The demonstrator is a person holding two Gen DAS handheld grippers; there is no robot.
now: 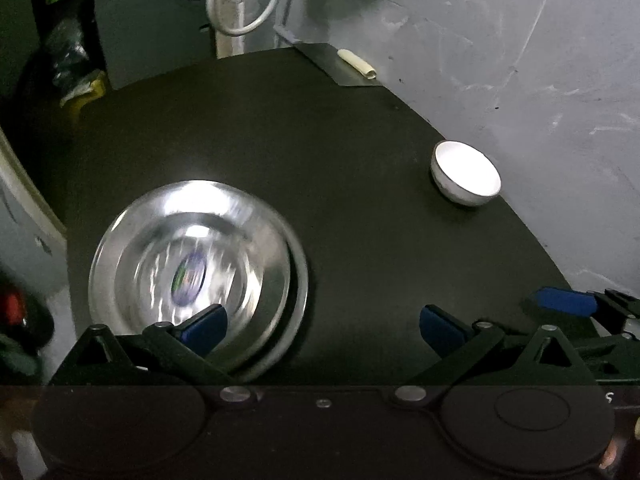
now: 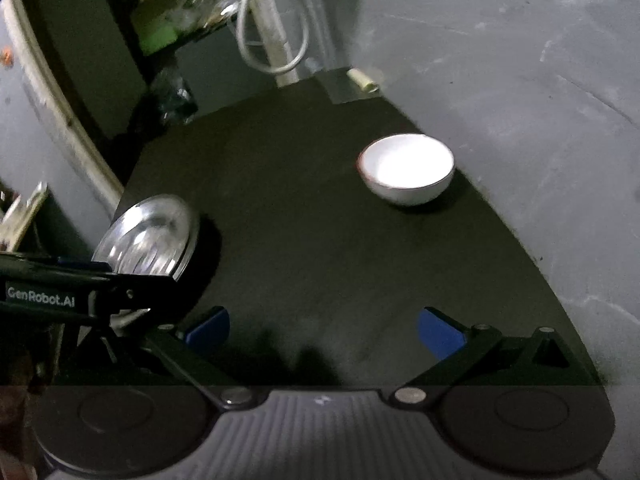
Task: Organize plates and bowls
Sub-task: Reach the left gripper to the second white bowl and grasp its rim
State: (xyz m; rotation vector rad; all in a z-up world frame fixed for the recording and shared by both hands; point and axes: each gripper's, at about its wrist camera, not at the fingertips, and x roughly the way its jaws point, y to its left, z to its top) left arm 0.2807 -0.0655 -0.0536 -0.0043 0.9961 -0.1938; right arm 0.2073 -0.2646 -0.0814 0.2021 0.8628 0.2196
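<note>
Both tongs stand wide open, nothing between the pads. Left tongs hang over the near tabletop; the left pad overlaps the plates in view, contact not confirmed. Right tongs are over bare tabletop, aimed toward the bowl.

Plates: 2 steel plates stacked, upper one offset from the lower so a crescent of the lower rim shows on the right. Stack sits at the near-left part of the tabletop. Image smeared there; a sticker shows in the centre.

Bowl: white, upright, empty, well apart from the plates, close to the tabletop's far-right edge by the wall.

Judged step: stack set down, bowl next.

Risks:
- Bowl is near the edge. A push from 1 pad before the other closes could slide it against the wall or off.
- Glazed, curved wall: a grip low on it may squeeze the bowl upward out of the pads.
- Plates offset: setting the bowl on them off-centre could tip the upper plate.
- Dim light, blur: depth hard to judge.
</note>
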